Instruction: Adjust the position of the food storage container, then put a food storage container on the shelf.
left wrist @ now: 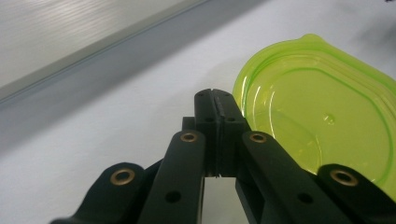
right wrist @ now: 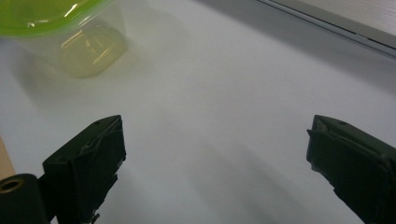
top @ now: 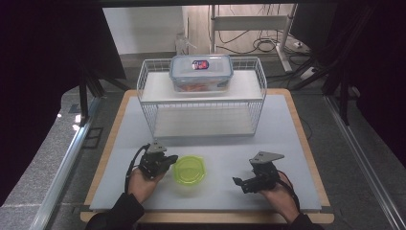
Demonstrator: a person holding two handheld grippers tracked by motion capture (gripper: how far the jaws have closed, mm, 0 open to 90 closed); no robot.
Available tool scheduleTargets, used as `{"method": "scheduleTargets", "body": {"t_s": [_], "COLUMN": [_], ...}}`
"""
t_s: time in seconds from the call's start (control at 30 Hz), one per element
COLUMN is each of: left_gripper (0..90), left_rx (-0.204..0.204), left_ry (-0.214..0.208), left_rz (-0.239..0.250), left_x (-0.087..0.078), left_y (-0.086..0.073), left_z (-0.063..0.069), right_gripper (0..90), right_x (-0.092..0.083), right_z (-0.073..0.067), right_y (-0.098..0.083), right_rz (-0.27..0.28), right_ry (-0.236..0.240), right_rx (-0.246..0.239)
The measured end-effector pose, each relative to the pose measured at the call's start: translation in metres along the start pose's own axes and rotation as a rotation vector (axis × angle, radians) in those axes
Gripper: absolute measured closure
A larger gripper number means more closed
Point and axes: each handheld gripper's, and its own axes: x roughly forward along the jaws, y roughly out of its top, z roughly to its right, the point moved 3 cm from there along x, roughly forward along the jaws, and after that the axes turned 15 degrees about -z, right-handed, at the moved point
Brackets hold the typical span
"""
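Two hands low on the desk (top: 297, 143). Left tool (top: 168, 160) clenched on nothing, tips just beside green-lidded tub (top: 188, 170). Right tool (top: 239, 182) released, apart from it. Likely step: nudging or reaching for tub. Next: spread left tool, grip rim.

— We get even, soft overhead light on the white table top (top: 287, 143); the room around it is black.

— We see blur near the lenses, and glare on the green lid (left wrist: 322, 116).
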Motion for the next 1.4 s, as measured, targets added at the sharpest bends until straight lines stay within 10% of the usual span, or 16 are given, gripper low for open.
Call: {"method": "scheduleTargets", "body": {"t_s": [0.2,0.47,0.73,1.13,1.4], "left_gripper": [80.7,41.1,11.0,5.3,5.9], "left_rx": [0.012,0.031,0.026,0.055,0.083], "left_ry": [0.005,0.102,0.074,0.114,0.128], "left_rz": [0.015,0.102,0.11,0.118,0.124], "left_x": [-0.003,-0.021,-0.029,-0.033,-0.037], "left_y": [-0.002,-0.016,-0.034,-0.055,-0.062], "left_z": [-0.002,-0.018,-0.026,-0.024,-0.018], "right_gripper": [4.4,4.5,3.9,0.4,13.4], "right_x": [0.0,-0.001,0.0,0.001,0.003], "right_z": [0.001,0.003,0.001,-0.003,-0.012], "right_y": [0.0,-0.001,0.0,0.009,0.027], "right_rz": [0.001,0.007,0.024,0.014,0.021], "right_ry": [0.008,0.033,0.039,0.088,0.172], "right_rx": [0.003,0.016,0.015,0.059,0.067]}}
